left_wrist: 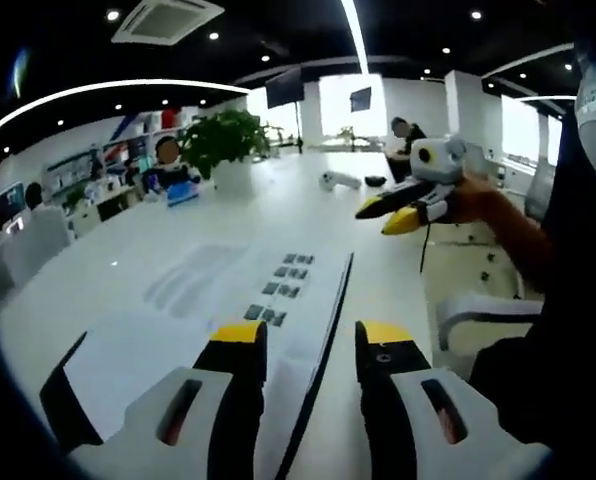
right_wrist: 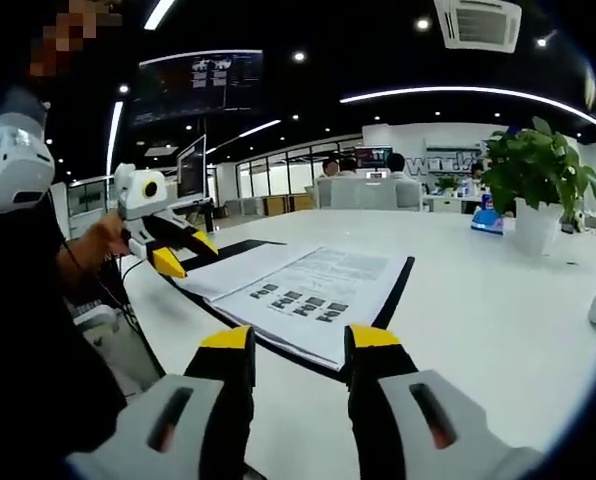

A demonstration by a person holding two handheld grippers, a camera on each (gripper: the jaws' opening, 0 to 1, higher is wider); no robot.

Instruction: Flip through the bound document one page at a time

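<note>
In the left gripper view we find the bound document of white printed pages with a black cover edge (left_wrist: 228, 300) lying open and flat on the long white surface (left_wrist: 308, 205), running from 8 o'clock up toward the centre; we judge the flipping barely begun or between pages, since no sheet is lifted and neither gripper touches the paper. Our left gripper (left_wrist: 311, 345), with yellow-tipped black jaws apart and empty, hovers over the near edge of the document, while the right gripper (left_wrist: 398, 212) hangs in the air at 2 o'clock, held by a hand (left_wrist: 475, 200). In the right gripper view the document sits just beyond the right gripper (right_wrist: 300, 345), jaws apart and holding nothing, and the left gripper (right_wrist: 168, 250) floats at 9 o'clock above the document's far corner, its jaws slightly parted. A potted green plant (right_wrist: 533, 185) stands at 2 o'clock.
</note>
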